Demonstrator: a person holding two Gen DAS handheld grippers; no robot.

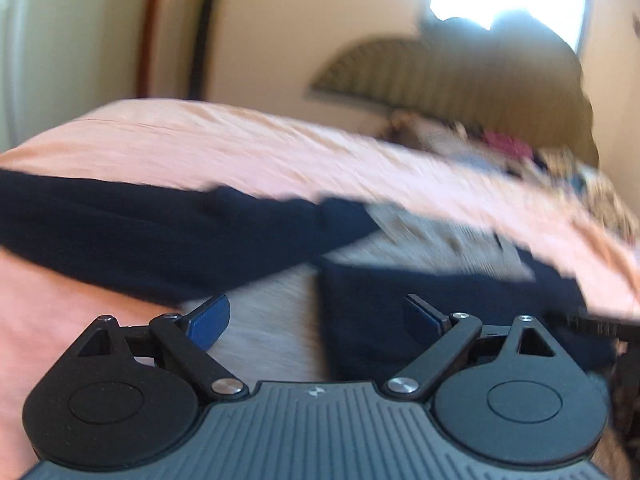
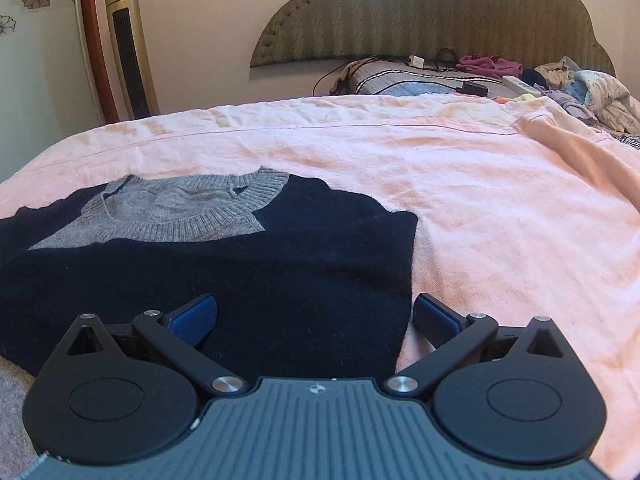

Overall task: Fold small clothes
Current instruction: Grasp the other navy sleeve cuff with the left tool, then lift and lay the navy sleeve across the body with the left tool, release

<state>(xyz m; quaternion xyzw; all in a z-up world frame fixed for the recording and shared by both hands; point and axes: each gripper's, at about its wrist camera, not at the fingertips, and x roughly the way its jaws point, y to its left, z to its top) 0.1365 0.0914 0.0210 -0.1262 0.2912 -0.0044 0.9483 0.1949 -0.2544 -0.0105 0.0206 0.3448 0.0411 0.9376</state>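
A small navy and grey knitted sweater [image 2: 224, 272] lies on the pink bedsheet [image 2: 480, 200], its grey ribbed collar [image 2: 188, 208] toward the headboard and its right side folded in to a straight edge. My right gripper [image 2: 316, 320] is open and empty, low over the sweater's near right edge. In the blurred left wrist view the sweater [image 1: 420, 312] shows with a navy sleeve [image 1: 140, 236] stretched to the left and a grey part in the middle. My left gripper [image 1: 320, 320] is open and empty just above it.
A padded headboard [image 2: 420, 12] stands at the back. Pillows, cables, a power strip and a pile of loose clothes [image 2: 580, 88] lie at the bed's far right. A gold tower fan [image 2: 128, 44] stands by the wall at left.
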